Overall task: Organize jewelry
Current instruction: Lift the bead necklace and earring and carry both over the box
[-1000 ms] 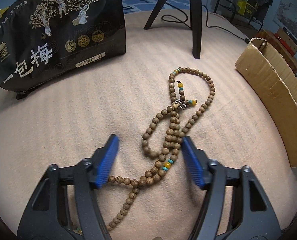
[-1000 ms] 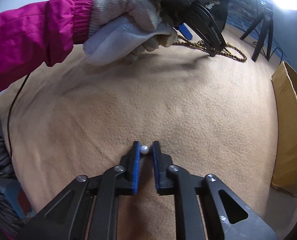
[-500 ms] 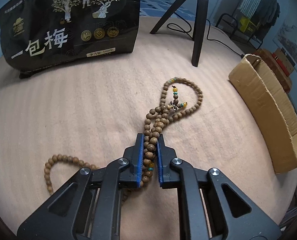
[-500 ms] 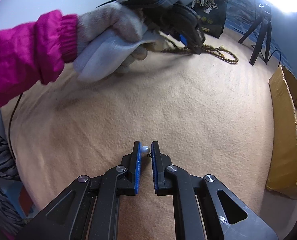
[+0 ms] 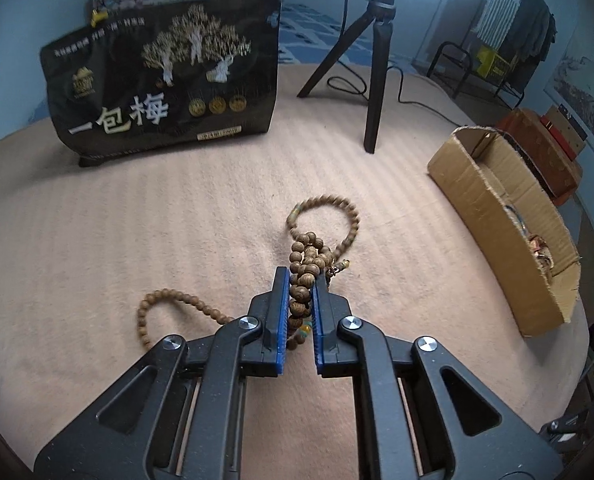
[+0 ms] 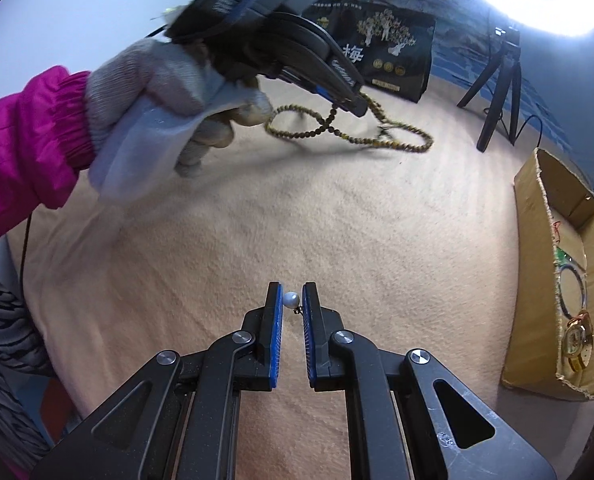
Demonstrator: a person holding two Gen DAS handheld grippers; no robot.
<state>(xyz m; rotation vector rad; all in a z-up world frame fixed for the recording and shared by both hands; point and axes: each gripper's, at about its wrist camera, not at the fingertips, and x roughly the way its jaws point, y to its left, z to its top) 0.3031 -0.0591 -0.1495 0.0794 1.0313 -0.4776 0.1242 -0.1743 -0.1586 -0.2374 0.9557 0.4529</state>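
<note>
My left gripper [image 5: 300, 280] is shut on a long wooden bead necklace [image 5: 307, 258] and lifts its middle off the beige cloth; loops trail left and ahead. In the right wrist view the left gripper [image 6: 359, 108] is held by a gloved hand, with the bead necklace [image 6: 381, 136] hanging from it. My right gripper [image 6: 292, 300] is shut on a small pearl earring [image 6: 290, 300] just above the cloth. A cardboard box [image 5: 493, 216] with jewelry inside lies to the right; it shows in the right wrist view [image 6: 533, 280] with a watch [image 6: 577, 340].
A black printed bag [image 5: 169, 92] stands at the back left. A black tripod [image 5: 377, 64] with a cable stands at the back centre. The beige cloth [image 6: 297, 220] covers the table. A red box [image 5: 537, 140] sits behind the cardboard box.
My left gripper closed on the bead necklace and has lifted it, dragging its loops along. My right gripper has stayed shut on the pearl earring, almost still.
</note>
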